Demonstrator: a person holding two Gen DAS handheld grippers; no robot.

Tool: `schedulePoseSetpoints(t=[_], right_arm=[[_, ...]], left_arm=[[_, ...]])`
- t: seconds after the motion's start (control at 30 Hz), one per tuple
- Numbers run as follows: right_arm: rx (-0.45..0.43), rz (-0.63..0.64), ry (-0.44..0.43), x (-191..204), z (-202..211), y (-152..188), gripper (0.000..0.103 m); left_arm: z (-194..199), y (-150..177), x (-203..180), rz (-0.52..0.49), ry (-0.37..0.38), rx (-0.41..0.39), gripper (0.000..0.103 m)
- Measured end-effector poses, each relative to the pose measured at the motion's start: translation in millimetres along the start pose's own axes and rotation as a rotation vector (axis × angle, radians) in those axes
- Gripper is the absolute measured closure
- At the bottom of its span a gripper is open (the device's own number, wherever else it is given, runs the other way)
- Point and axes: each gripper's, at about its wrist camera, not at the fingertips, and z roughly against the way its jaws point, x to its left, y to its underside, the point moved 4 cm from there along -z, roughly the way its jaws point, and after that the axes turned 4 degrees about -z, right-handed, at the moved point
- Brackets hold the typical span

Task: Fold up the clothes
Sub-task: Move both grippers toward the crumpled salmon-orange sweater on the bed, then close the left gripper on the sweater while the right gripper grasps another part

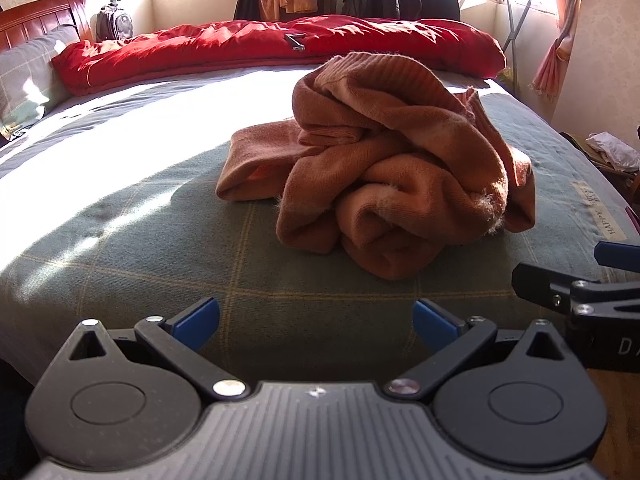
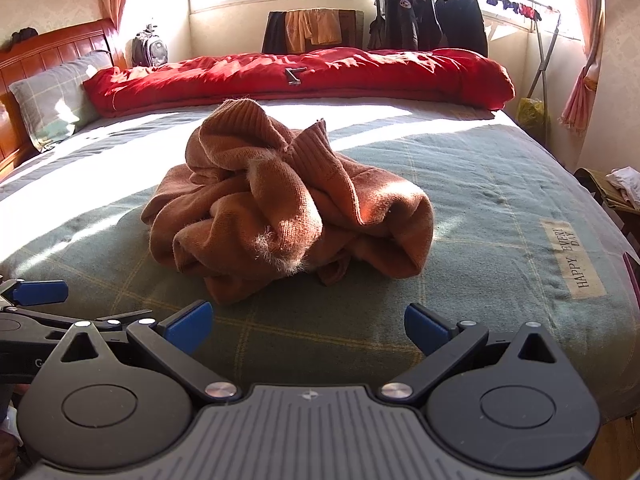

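Sweater [image 1: 384, 168] lies bunched on the bed [image 1: 160, 240], both tools, left [image 1: 316, 322] and right [image 2: 308, 326], wide and empty; a sound fold requires spreading it flat.

Bed [image 2: 460, 184] with grey-green checked cover. Crumpled orange-brown sweater [image 2: 288, 208] heaped mid-bed, toward near edge. Red duvet [image 2: 304, 76] rolled along far edge. Checked pillow [image 2: 52, 100] at far-left corner by headboard. Sunlit band across the middle.
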Motion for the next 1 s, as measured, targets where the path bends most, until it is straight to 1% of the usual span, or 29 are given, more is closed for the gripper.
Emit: schedulePoseSetpoints(t=[0.23,0.37,0.47,0.63,0.73,0.83,0.9,1.0], right_arm=[[0.003,-0.028,-0.036,-6.0,-5.3,-1.2,0.0],[0.028,-0.062,-0.074,-10.0,-12.9,-2.0,0.0],[0.028,-0.059,-0.111,-8.6,-16.7,-1.5,0.0],[-0.027,0.022,-0.14,-3.4,-17.6,-2.7,0.0],[-0.046,0.042,-0.146,-7.8,-20.9,-4.0,0.0],[-0.056,0.049,-0.152,-14.3,-25.4,-5.2,0.0],[-0.058,0.056,-0.155,-17.4,-28.7,-5.2,0.0],[-0.045,0.075,-0.159,-18.1,-34.6,-2.7,0.0]], left_arm=[[-5.4,-0.5,-3.4,-0.012,0.02,-0.004,0.001],[-11.4,-0.5,-9.0,-0.046,0.026,0.0,0.001],[-13.3,0.9,-13.2,-0.076,0.041,-0.039,0.001],[-14.2,1.9,-14.8,-0.12,0.047,-0.121,0.001],[-22.4,1.3,-10.0,-0.075,0.098,-0.094,0.001],[-30.7,2.0,-3.7,-0.004,0.15,-0.064,0.001],[-34.9,2.7,-0.5,0.023,0.157,-0.06,0.001],[-37.7,2.7,-0.1,0.006,0.164,-0.056,0.001]])
